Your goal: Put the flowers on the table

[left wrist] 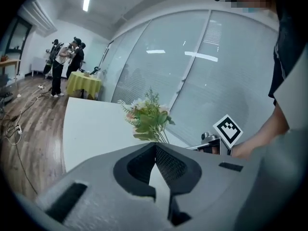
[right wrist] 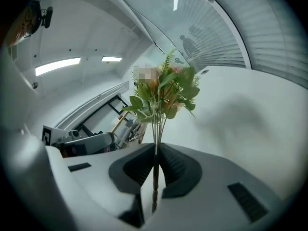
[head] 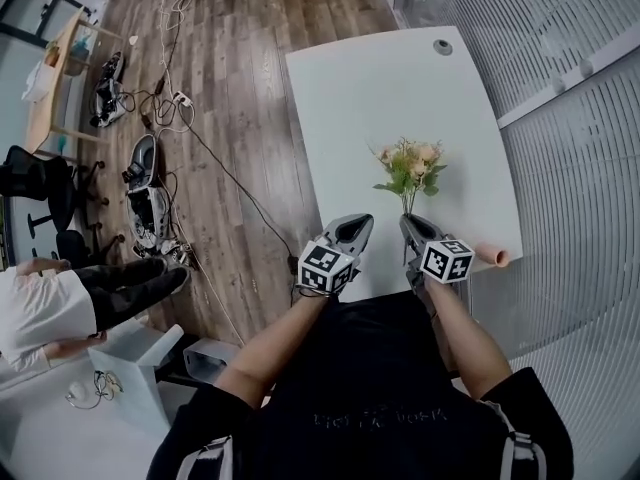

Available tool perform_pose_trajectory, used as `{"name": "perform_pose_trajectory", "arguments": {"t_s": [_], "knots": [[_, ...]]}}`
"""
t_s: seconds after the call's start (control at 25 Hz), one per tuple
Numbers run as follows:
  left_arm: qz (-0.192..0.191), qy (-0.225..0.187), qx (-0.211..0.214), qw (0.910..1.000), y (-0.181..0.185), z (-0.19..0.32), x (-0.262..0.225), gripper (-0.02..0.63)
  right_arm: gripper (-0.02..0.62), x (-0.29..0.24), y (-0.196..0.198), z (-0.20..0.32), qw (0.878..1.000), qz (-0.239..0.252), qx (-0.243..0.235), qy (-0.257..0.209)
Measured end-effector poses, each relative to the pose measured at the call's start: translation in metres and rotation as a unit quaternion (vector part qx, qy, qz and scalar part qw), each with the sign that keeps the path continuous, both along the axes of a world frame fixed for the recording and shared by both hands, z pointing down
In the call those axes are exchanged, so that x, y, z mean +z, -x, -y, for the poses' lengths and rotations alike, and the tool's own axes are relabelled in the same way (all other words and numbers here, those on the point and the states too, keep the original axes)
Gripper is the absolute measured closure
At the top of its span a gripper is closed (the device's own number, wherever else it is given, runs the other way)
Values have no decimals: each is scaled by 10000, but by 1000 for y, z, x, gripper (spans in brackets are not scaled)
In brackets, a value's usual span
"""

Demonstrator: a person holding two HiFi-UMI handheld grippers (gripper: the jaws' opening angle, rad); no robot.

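Note:
A small bunch of flowers (head: 409, 168) with pale pink blooms and green leaves is held over the white table (head: 370, 98) near its front edge. My right gripper (head: 410, 224) is shut on the thin stems (right wrist: 155, 170); the blooms (right wrist: 163, 88) stand up straight ahead in the right gripper view. My left gripper (head: 352, 230) hovers just left of it, shut with nothing between its jaws. From the left gripper view the flowers (left wrist: 147, 117) and the right gripper's marker cube (left wrist: 227, 130) show ahead.
A round grommet (head: 442, 46) sits at the table's far end. A pinkish cylinder (head: 492, 256) lies at the table's near right corner. A curved slatted glass wall (head: 560, 118) runs along the right. Cables, chairs and a person (head: 60, 303) occupy the wooden floor at left.

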State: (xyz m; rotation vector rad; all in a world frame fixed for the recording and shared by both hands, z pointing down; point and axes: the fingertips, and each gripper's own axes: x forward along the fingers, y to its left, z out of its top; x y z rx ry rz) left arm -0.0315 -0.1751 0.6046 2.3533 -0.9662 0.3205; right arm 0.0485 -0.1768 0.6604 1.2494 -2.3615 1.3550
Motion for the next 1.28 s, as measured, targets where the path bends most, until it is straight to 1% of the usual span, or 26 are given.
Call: {"name": "perform_pose_trajectory", "arguments": {"t_s": [0.12, 0.28, 0.44, 0.64, 0.8, 0.92, 1.08, 1.16, 1.28], "knots": [[81, 232, -12, 9997, 0, -2, 18, 589, 552, 28, -5, -4, 9994, -26, 178, 312], [191, 475, 28, 9987, -4, -1, 41, 589, 552, 57, -13, -7, 9980, -225, 220, 548], [191, 726, 28, 9972, -5, -2, 54, 589, 552, 68, -14, -6, 9969, -348, 154, 685], [309, 885, -4, 9956, -1, -8, 72, 589, 552, 83, -6, 0, 9955, -419, 131, 845], [313, 983, 29, 9947, 3, -11, 75, 588, 552, 87, 0, 3, 9946, -506, 110, 902], [301, 974, 32, 9948, 6, -10, 76, 589, 552, 91, -1, 7, 9938, -645, 125, 902], [302, 987, 36, 9946, 9, -11, 77, 589, 551, 94, 0, 5, 9924, -893, -19, 844], [294, 983, 42, 9947, 8, -13, 78, 589, 549, 94, -2, 4, 9923, -953, -8, 794], [223, 1018, 47, 9945, 5, -15, 76, 589, 488, 91, -3, 3, 9922, -972, -18, 779]]}}
